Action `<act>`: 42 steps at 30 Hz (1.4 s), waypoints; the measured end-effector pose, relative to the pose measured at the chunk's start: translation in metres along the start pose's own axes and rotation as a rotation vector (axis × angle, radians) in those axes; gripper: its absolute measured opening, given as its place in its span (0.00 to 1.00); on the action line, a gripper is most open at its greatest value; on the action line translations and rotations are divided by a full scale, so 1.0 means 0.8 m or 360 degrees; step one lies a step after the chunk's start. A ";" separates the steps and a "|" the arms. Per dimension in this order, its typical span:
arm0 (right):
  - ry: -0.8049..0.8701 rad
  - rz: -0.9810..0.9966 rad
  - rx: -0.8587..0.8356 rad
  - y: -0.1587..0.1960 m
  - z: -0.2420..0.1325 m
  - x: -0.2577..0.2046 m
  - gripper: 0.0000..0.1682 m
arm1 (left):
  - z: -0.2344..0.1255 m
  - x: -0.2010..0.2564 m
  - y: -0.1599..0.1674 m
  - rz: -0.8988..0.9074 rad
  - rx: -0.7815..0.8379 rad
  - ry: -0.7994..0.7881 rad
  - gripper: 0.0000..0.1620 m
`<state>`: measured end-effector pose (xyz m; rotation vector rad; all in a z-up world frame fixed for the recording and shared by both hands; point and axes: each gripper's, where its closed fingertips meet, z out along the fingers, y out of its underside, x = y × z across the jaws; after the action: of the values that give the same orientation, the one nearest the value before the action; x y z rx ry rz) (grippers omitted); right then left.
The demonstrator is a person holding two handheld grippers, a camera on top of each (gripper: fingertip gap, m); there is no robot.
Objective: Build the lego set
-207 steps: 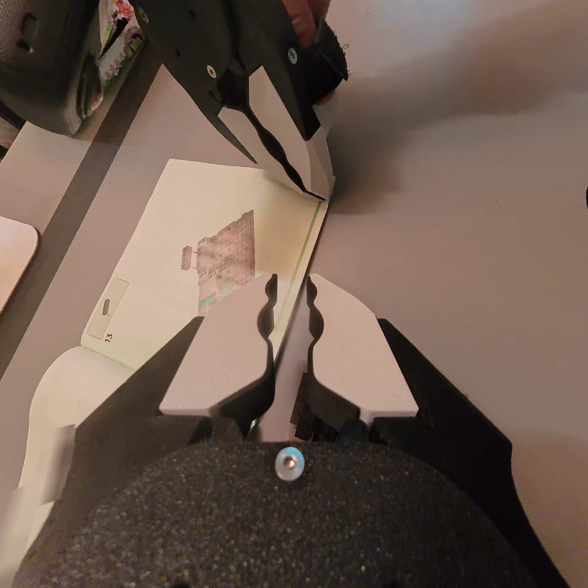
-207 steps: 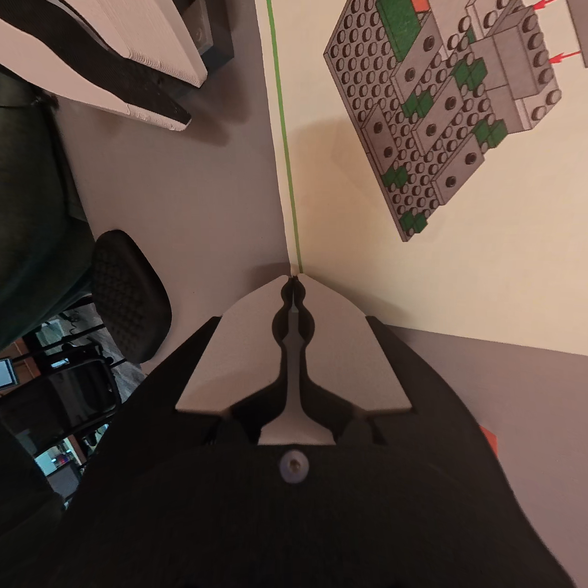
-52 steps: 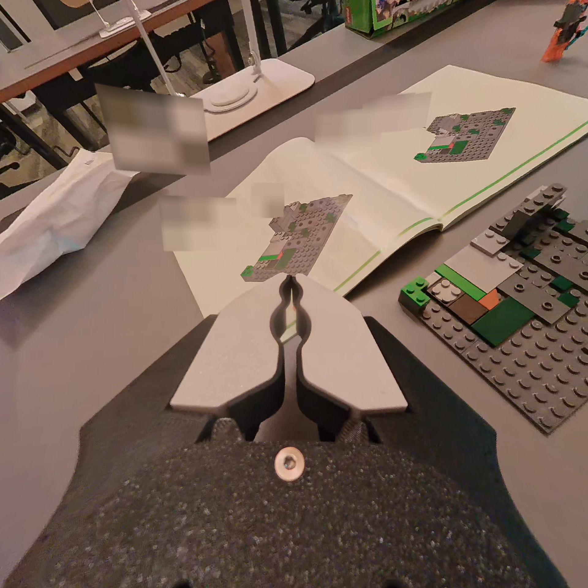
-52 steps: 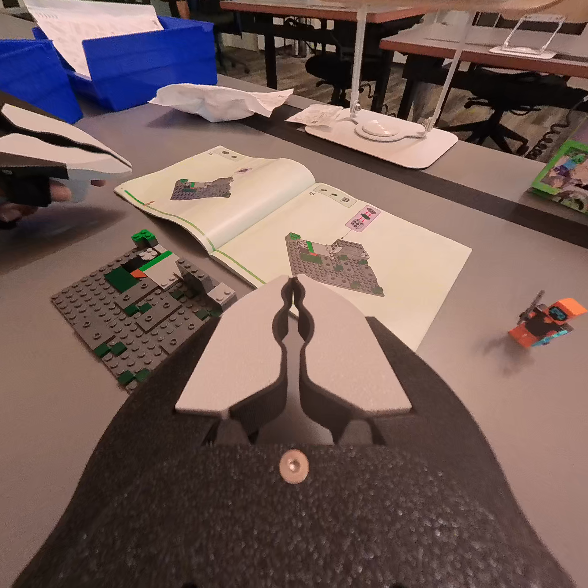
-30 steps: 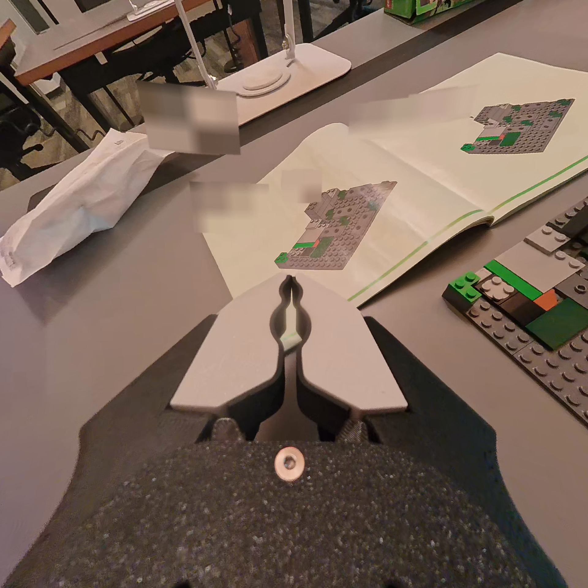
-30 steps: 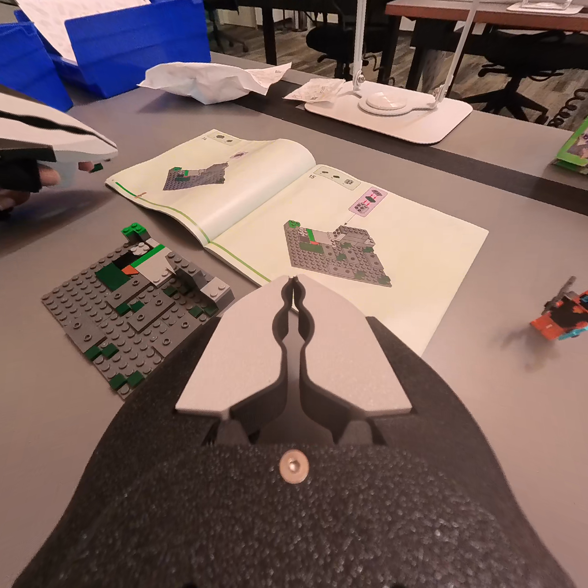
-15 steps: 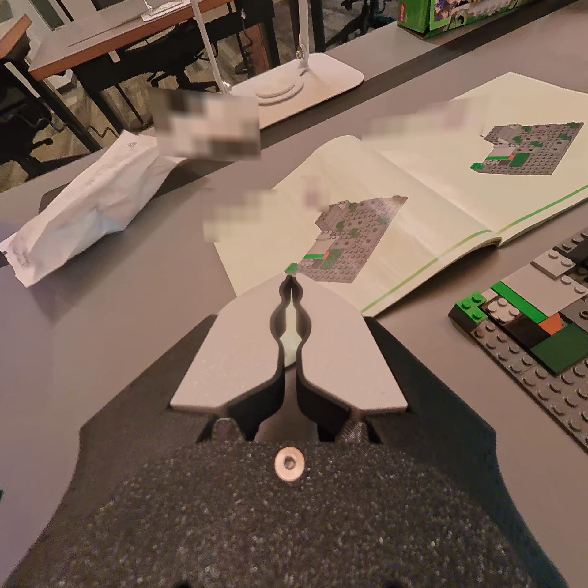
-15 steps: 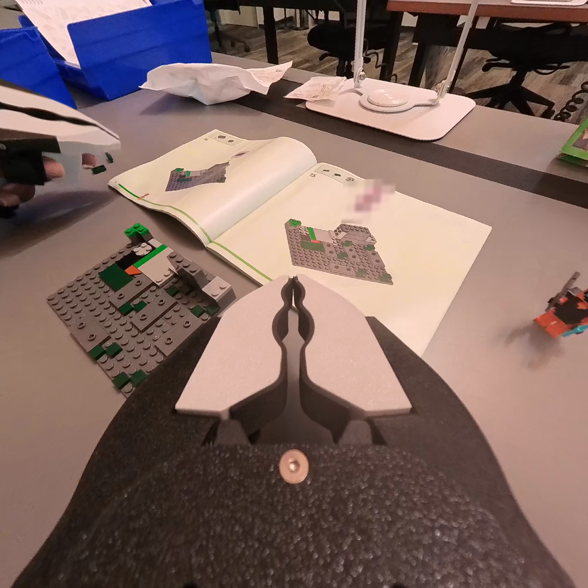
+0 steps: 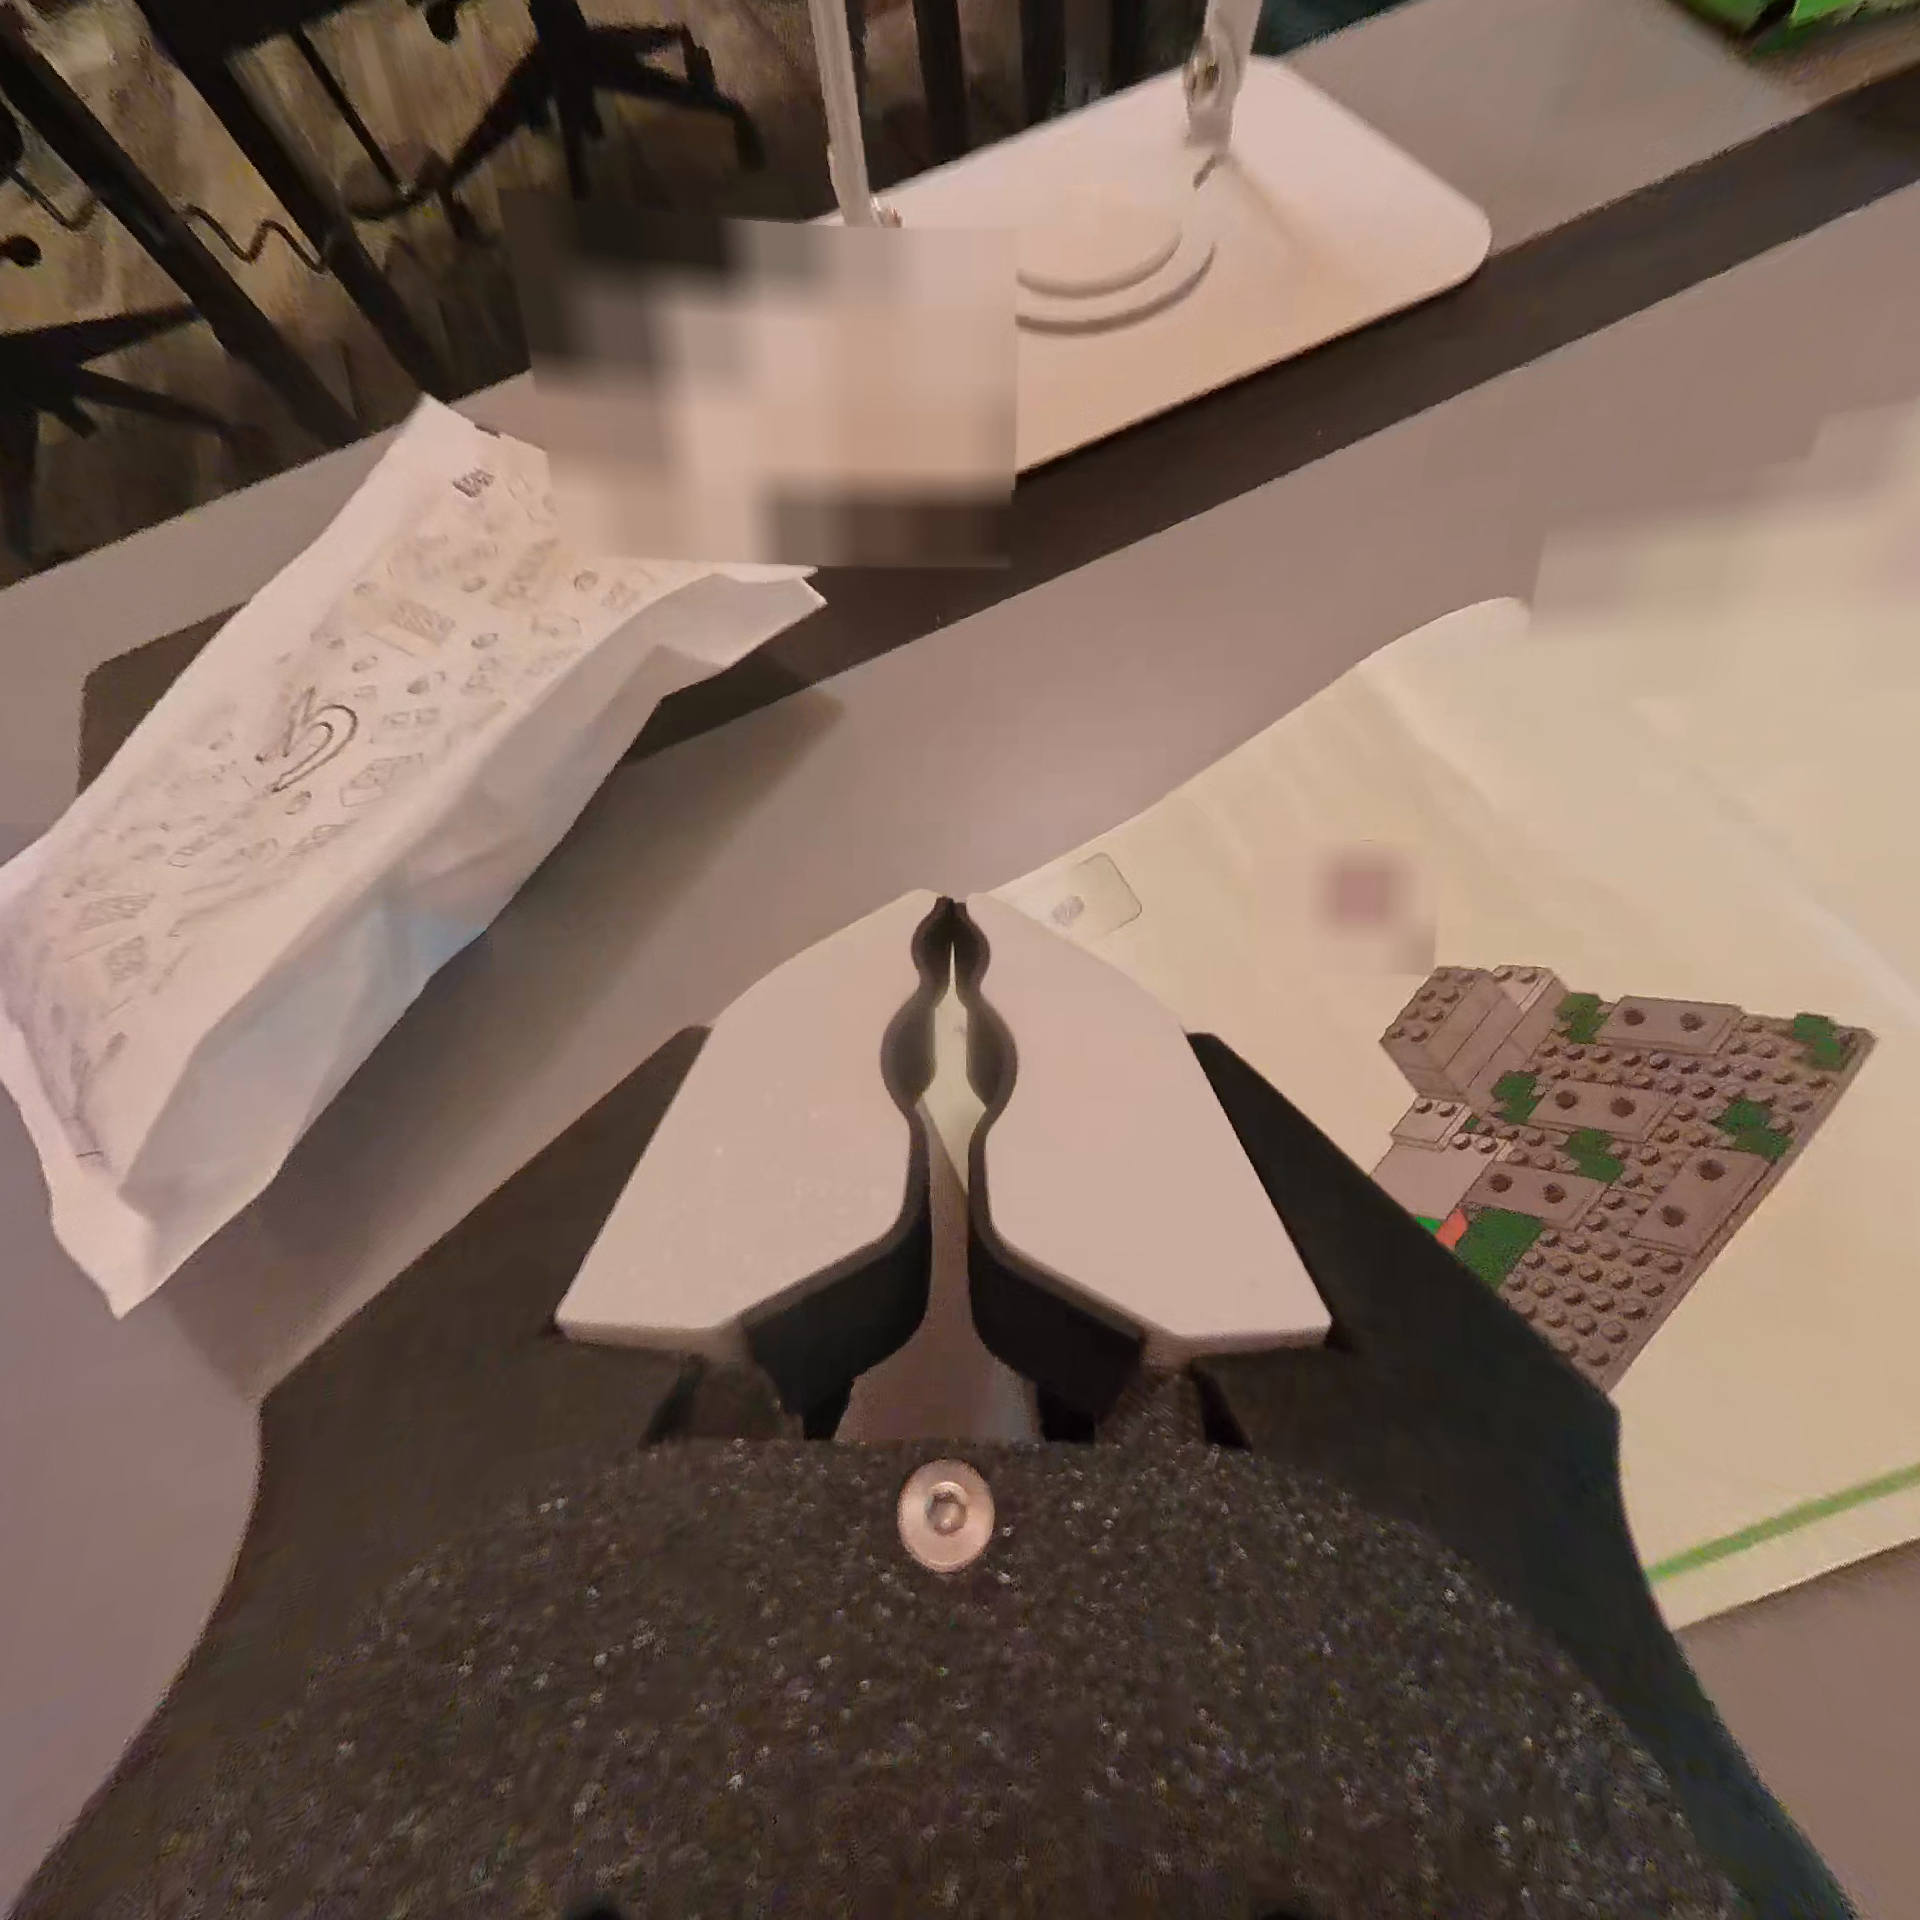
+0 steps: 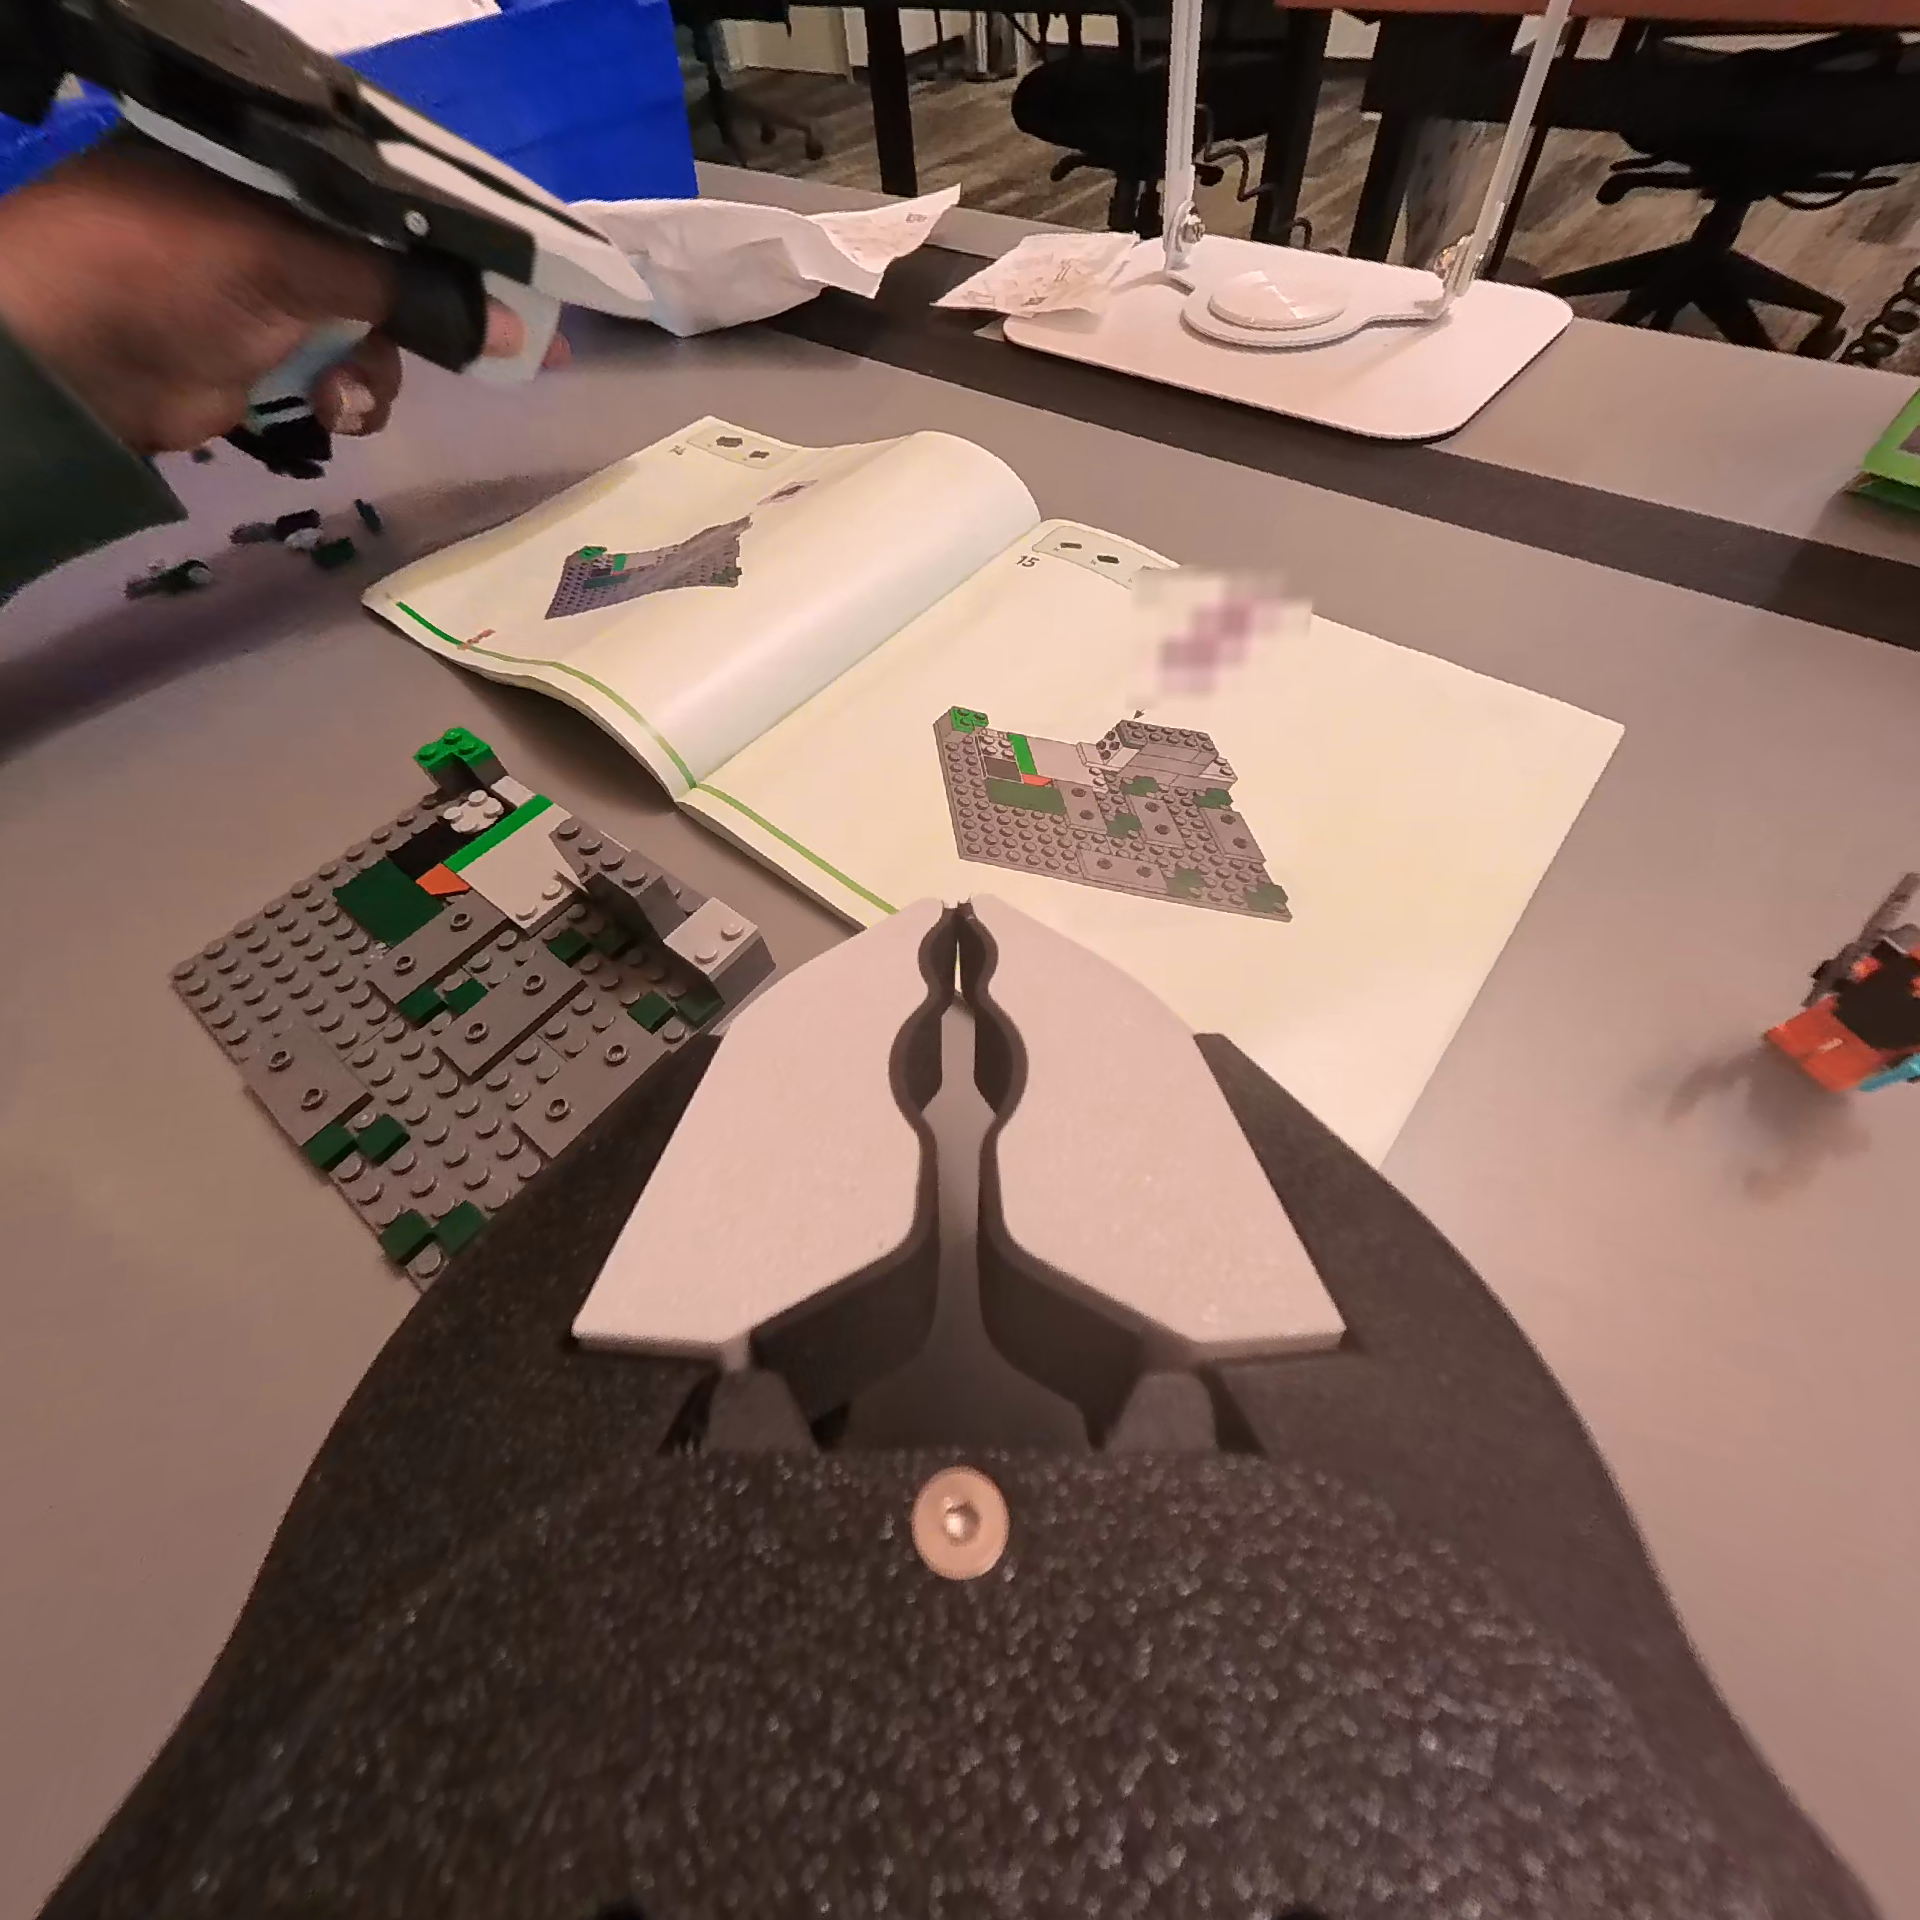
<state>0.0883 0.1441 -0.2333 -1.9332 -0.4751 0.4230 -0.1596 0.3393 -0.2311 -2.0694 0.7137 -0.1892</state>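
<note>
A grey studded lego baseplate (image 10: 436, 1018) with green, black and orange pieces lies on the grey table, left of my right gripper (image 10: 958, 909). That gripper is shut and empty, above the near edge of the open instruction booklet (image 10: 1039, 727). My left gripper (image 9: 951, 914) is shut and empty, held above the booklet's left page (image 9: 1455, 935). In the right wrist view the left gripper (image 10: 343, 197) shows at the far left in a person's hand (image 10: 177, 301), above several small loose dark pieces (image 10: 291, 530).
A crumpled white paper bag (image 9: 312, 852) lies left of the booklet. A white lamp base (image 10: 1288, 322) stands at the back. A small orange lego model (image 10: 1849, 1018) sits at the right. Blue bins (image 10: 540, 94) stand at the back left, a green box (image 10: 1891, 457) at the far right. The gap from one gripper's tips to the other's is roughly 30 cm.
The booklet page has been turned and both grippers have lifted away from it. In the last second my left gripper swung left and forward, so the baseplate left its view.
</note>
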 end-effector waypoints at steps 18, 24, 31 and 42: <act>-0.0036 0.0049 -0.0040 0.004 0.004 0.000 0.00 | 0.022 0.013 0.039 0.0002 -0.0244 0.0104 0.00; -0.0039 0.0047 -0.0042 0.004 0.004 0.000 0.00 | 0.020 0.014 0.042 0.0008 -0.0256 0.0100 0.00; -0.0042 0.0050 -0.0041 0.004 0.004 0.000 0.00 | 0.020 0.013 0.042 0.0007 -0.0246 0.0092 0.00; -0.0042 0.0057 -0.0050 0.005 0.004 0.000 0.00 | 0.019 0.013 0.042 0.0028 -0.0232 0.0080 0.00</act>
<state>0.0871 0.1453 -0.2384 -1.9708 -0.4676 0.4670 -0.1589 0.3301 -0.2687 -2.2026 0.7964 -0.1842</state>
